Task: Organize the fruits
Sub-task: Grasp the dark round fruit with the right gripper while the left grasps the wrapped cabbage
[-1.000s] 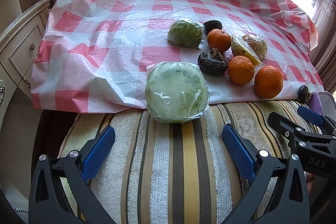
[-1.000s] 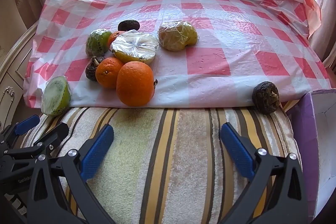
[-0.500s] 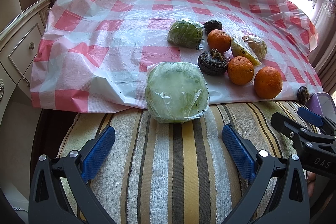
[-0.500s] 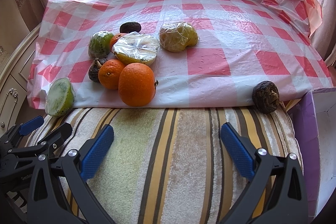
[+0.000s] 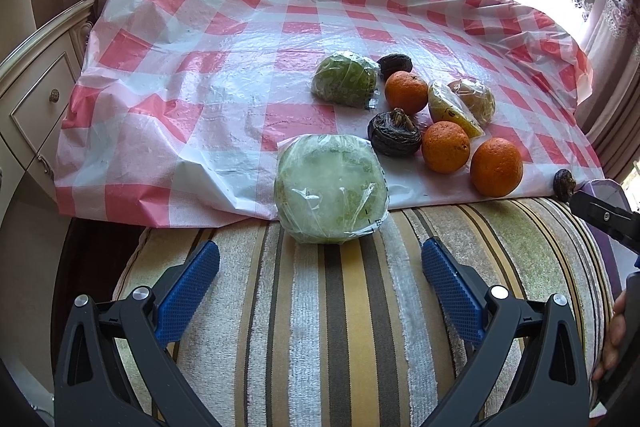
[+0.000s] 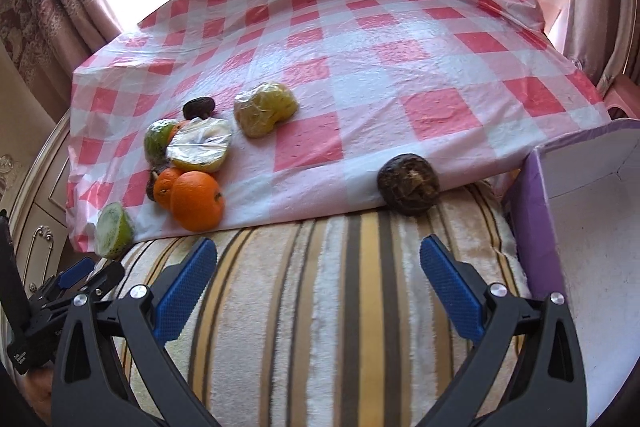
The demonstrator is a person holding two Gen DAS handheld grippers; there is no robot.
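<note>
1. Fruits lie loose on the checked plastic sheet (image 6: 360, 75), none yet in the purple box (image 6: 592, 211); the step in hand is judged to be a first pick.
2. Dark wrinkled fruit (image 6: 408, 183): sits at the sheet's near edge, just ahead of the right gripper (image 6: 318, 273) and nearer its right-hand finger, beside the box. It looks the likeliest first target.
3. Right gripper: fingers spread wide, holding nothing. Advance and shift toward the right-hand finger until the fruit is centred, then close gently; the skin looks soft.
4. Wrapped green melon half (image 5: 332, 189): straight ahead of the left gripper (image 5: 320, 269), straddling the sheet edge and striped cushion (image 5: 360, 327). Left fingers likewise released and empty.
5. Film wrap may slip; grip across the widest part.
6. Oranges (image 5: 496, 167) cluster beyond the left gripper's right-hand finger; avoid nudging them.
</note>
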